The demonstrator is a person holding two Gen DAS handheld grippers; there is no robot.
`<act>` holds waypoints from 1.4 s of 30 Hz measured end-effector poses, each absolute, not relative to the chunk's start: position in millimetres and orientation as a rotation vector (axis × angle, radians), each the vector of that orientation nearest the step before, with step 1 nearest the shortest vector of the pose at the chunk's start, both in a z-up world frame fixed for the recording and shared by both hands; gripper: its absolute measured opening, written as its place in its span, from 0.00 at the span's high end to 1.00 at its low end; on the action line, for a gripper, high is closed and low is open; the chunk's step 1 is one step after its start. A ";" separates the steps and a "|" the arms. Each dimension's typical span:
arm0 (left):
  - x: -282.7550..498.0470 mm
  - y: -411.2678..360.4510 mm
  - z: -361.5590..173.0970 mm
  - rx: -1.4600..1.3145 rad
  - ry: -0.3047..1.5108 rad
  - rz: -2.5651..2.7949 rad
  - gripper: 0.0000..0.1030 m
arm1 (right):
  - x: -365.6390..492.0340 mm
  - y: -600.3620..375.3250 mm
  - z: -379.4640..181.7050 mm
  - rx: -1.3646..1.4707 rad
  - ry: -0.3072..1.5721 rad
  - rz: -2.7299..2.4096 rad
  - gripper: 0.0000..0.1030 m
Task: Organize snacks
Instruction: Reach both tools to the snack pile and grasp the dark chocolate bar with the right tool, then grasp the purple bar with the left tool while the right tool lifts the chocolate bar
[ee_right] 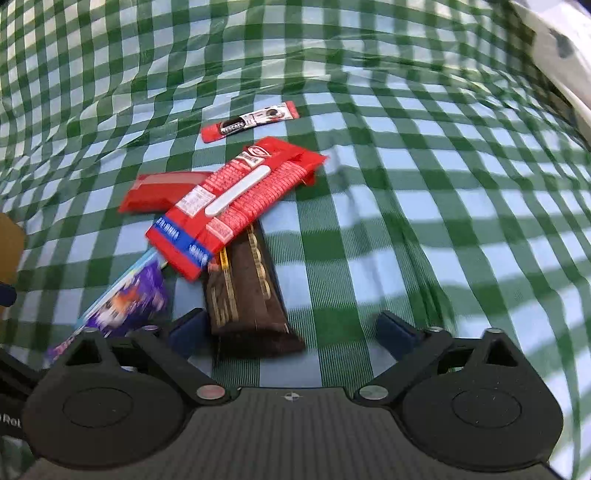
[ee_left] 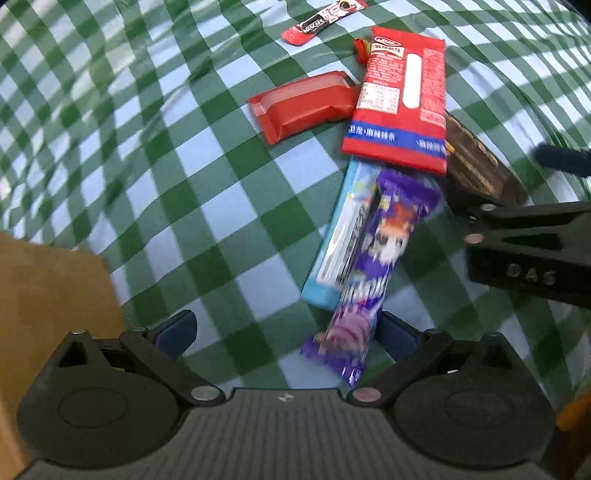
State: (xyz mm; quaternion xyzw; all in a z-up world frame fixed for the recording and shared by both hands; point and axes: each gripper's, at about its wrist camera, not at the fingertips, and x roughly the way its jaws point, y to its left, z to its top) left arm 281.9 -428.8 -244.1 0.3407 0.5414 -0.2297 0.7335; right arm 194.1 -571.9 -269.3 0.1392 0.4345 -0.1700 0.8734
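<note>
The left gripper (ee_left: 284, 334) has its blue-padded fingers (ee_left: 177, 330) spread wide with nothing pinched; the lower end of a purple foil snack packet (ee_left: 373, 258) lies on the cloth between them, just inside the right-hand pad. The right gripper (ee_right: 291, 332) is likewise spread, and the near end of a dark brown wrapped biscuit bar (ee_right: 243, 291) sits between its fingers (ee_right: 186, 334), close to the left-hand pad, not gripped.

Outward from there the snacks form a loose pile on the green-and-white checked cloth covering the surface (ee_left: 207, 206). The purple packet overlaps a light blue flat wrapper (ee_left: 338, 236). Beyond them a large red flat pouch with white print (ee_left: 402, 99) lies over the far ends of the blue wrapper and the brown bar, and over a corner of a red glossy wrapped bar (ee_left: 306, 107). A slim red-and-black coffee stick sachet (ee_left: 321, 22) rests apart, farther off. A tan cardboard edge (ee_left: 44, 295) shows at the left.

These look light and thin. The foil skins are probably slippery and crinkle easily, and the biscuit bar likely snaps if squeezed hard. Taking each across its narrow width near the middle, free of overlaps, seems safest; the purple packet and brown bar are uppermost at their near ends.
</note>
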 end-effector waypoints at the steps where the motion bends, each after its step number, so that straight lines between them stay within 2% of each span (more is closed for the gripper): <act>1: 286.1 -430.0 -243.9 0.731 1.199 -0.513 0.01 | 199.6 -571.1 -271.1 0.262 0.890 -0.354 0.01; 2: 289.1 -429.6 -242.4 0.704 1.196 -0.520 0.04 | 205.0 -569.6 -273.2 0.234 0.884 -0.346 0.01; 3: 290.8 -427.5 -239.5 0.670 1.194 -0.534 0.22 | 208.1 -567.7 -275.3 0.204 0.880 -0.335 0.06; 4: 291.8 -424.9 -236.3 0.632 1.213 -0.554 0.58 | 207.4 -564.5 -275.1 0.183 0.857 -0.319 0.14; 5: 292.2 -421.3 -232.4 0.587 1.247 -0.573 0.74 | 205.8 -561.1 -272.6 0.171 0.836 -0.293 0.38; 6: 290.2 -418.1 -229.7 0.577 1.265 -0.557 0.74 | 202.7 -554.8 -269.7 0.144 0.824 -0.270 0.59; 7: 284.7 -415.1 -227.6 0.595 1.253 -0.537 0.75 | 199.5 -547.6 -267.6 0.110 0.831 -0.268 0.60; 9: 270.5 -407.4 -222.7 0.617 1.225 -0.530 0.75 | 190.1 -541.1 -264.9 0.116 0.851 -0.289 0.60; 13: 246.8 -385.7 -208.9 0.559 1.300 -0.537 0.74 | 165.2 -545.9 -253.9 0.281 0.894 -0.339 0.60; 20: 206.2 -352.6 -160.2 0.508 1.238 -0.517 0.74 | 118.9 -540.1 -217.2 0.468 0.859 -0.403 0.60; 33: 128.0 -258.0 -64.0 0.425 1.040 -0.458 0.74 | 35.1 -457.2 -116.6 0.456 0.732 -0.283 0.60; 42: 75.3 -155.3 -37.3 0.340 0.980 -0.354 0.74 | 4.3 -351.3 -76.0 0.359 0.736 -0.056 0.60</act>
